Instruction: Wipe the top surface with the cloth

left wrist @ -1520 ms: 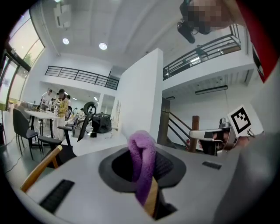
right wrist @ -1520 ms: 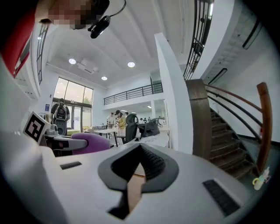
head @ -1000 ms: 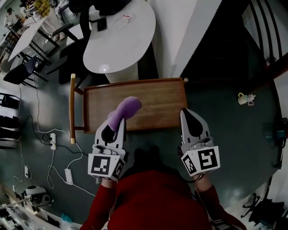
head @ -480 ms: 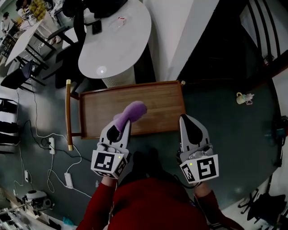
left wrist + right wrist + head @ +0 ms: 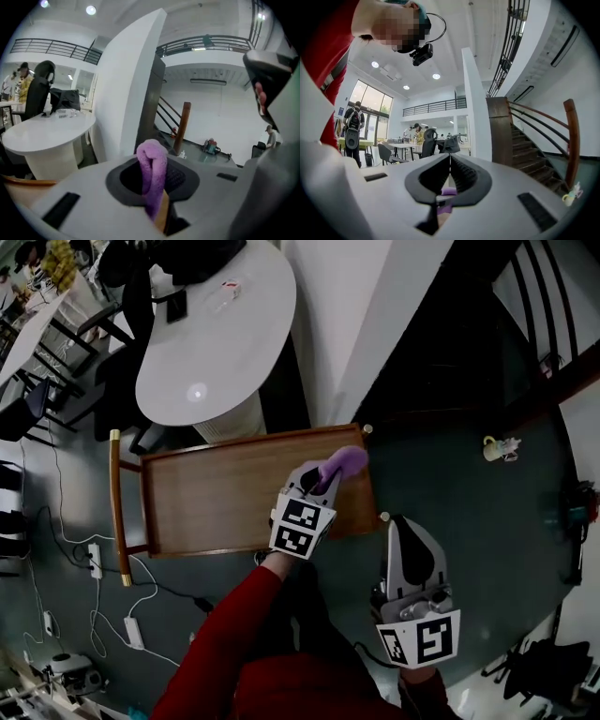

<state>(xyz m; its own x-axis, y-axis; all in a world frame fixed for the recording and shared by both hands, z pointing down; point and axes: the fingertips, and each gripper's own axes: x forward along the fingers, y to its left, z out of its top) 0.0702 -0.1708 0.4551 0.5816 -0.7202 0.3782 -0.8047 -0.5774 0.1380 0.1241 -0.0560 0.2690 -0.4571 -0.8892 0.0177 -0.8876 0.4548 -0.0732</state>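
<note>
The wooden top surface (image 5: 211, 498) of a low cart lies in the middle of the head view. My left gripper (image 5: 325, 474) reaches across it to its far right corner, shut on a purple cloth (image 5: 345, 461) that sticks out past the fingertips. In the left gripper view the cloth (image 5: 152, 171) stands folded between the shut jaws. My right gripper (image 5: 406, 524) hangs off the cart's near right corner, above the floor, shut with nothing held. In the right gripper view a bit of purple cloth (image 5: 449, 191) shows through the gap under its jaws (image 5: 449, 161).
A white oval table (image 5: 220, 329) and a white pillar stand just beyond the cart. The cart's brass-ended handle (image 5: 117, 502) is on the left. Cables and a power strip (image 5: 94, 559) lie on the floor at left. A small toy (image 5: 497, 448) sits on the floor at right, near a staircase.
My left gripper has carried the cloth from the near middle of the wooden top across to its far right corner. The right gripper has dropped back toward me.
</note>
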